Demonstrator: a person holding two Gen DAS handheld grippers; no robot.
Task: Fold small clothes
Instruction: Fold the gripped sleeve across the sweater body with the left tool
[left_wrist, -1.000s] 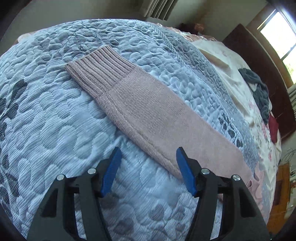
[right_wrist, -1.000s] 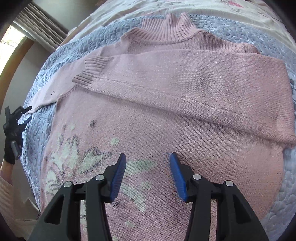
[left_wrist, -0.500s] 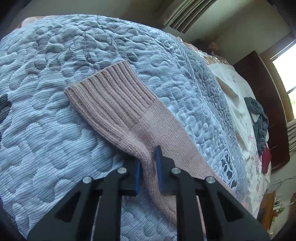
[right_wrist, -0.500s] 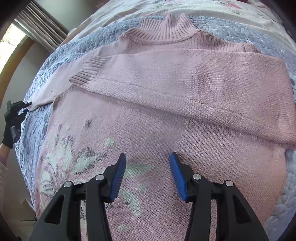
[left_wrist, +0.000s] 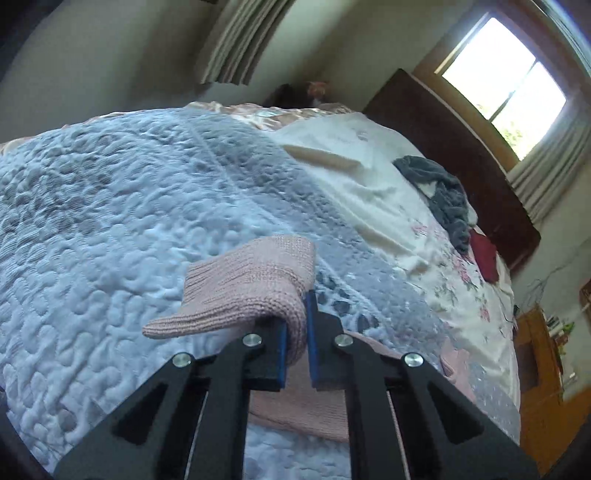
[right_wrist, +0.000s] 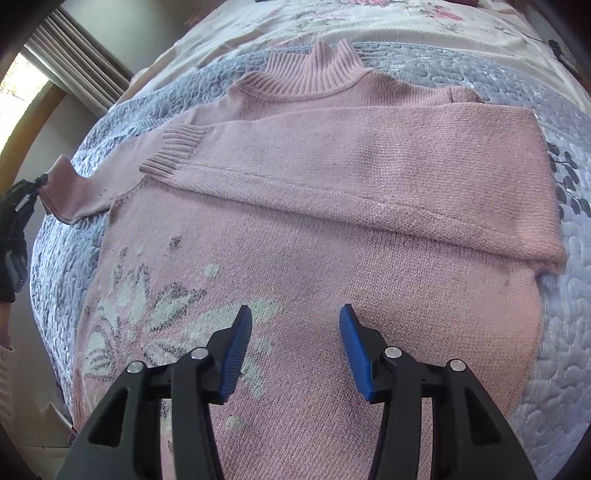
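The left gripper had its jaws clenched on the ribbed cuff of the pink sweater, lifted clear of the quilted bed cover. The right gripper hung over the sweater's body with jaws spread wide, gripping nothing. One sleeve lay folded across the chest. The sweater's hem was cut off by the lower frame edge.
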